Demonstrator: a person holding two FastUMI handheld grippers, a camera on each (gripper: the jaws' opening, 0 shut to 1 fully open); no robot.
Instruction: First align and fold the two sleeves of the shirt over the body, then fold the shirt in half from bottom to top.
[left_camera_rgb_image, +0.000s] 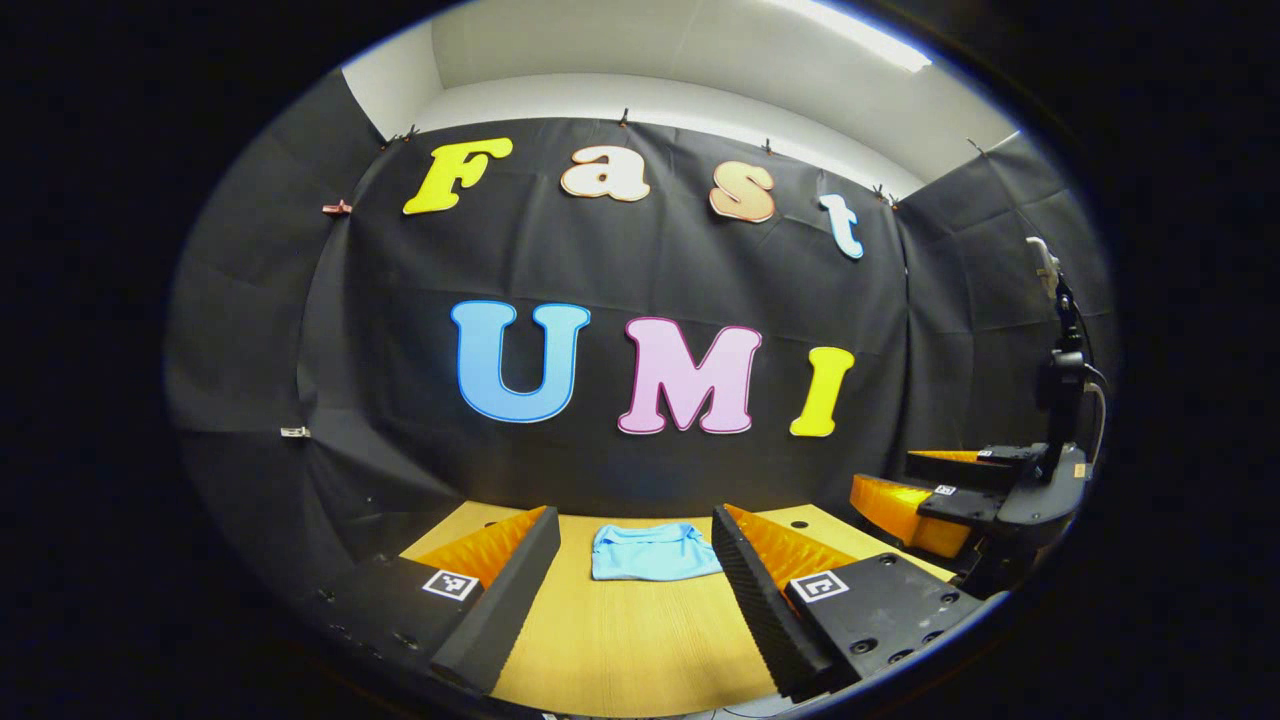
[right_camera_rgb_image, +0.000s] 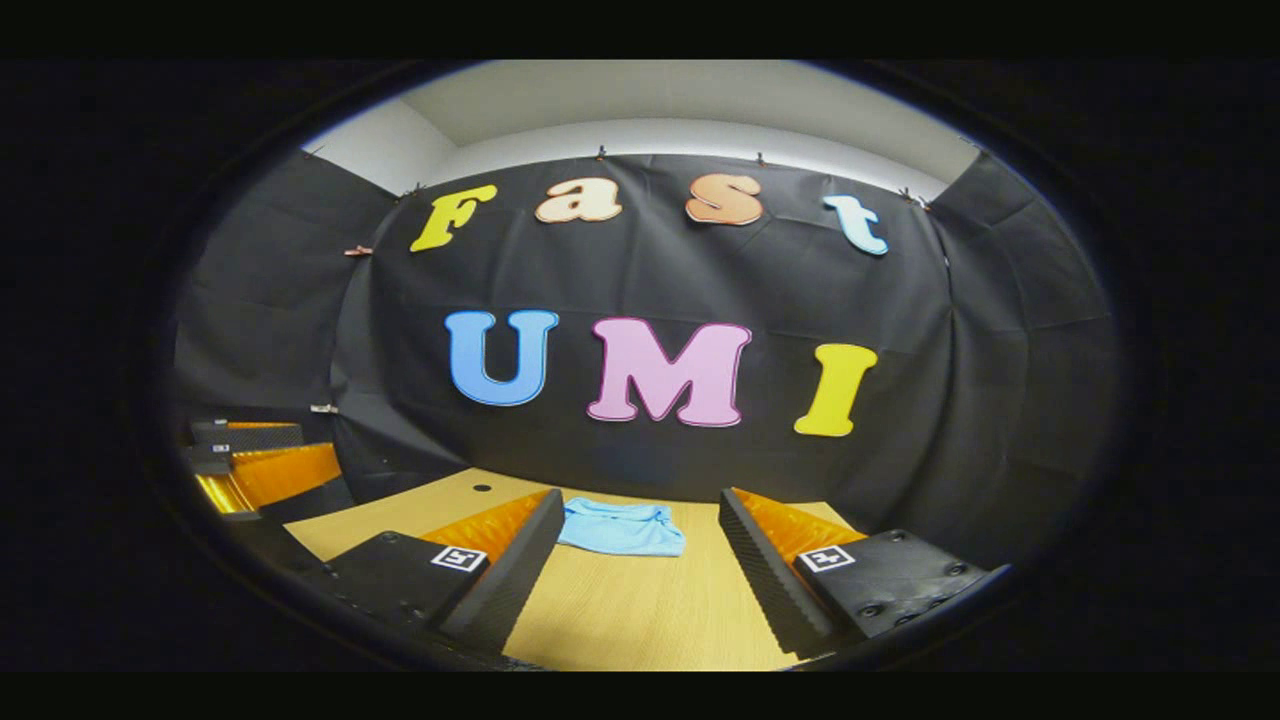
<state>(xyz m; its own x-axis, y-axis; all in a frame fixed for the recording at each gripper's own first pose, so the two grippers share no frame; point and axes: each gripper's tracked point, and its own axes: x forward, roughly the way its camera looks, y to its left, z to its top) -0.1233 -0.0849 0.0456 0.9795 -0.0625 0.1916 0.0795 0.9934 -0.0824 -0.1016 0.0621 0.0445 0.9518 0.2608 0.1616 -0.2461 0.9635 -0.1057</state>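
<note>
Light blue shirt (left_camera_rgb_image: 653, 552), pale wood-grain table (left_camera_rgb_image: 640, 640)

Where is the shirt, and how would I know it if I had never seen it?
Look at the wooden table below the black cloth wall. Toward its far edge lies the shirt, a light blue bundle already folded small. It is the one soft blue thing there, seen between the open fingers of the left gripper.

- Bare table (left_camera_rgb_image: 640, 640) lies between the spread fingers and the folded shirt (left_camera_rgb_image: 652, 552).
- Right gripper (left_camera_rgb_image: 960, 500) stands well apart at the table's right side.
- Booth wall closes the far edge.
</note>
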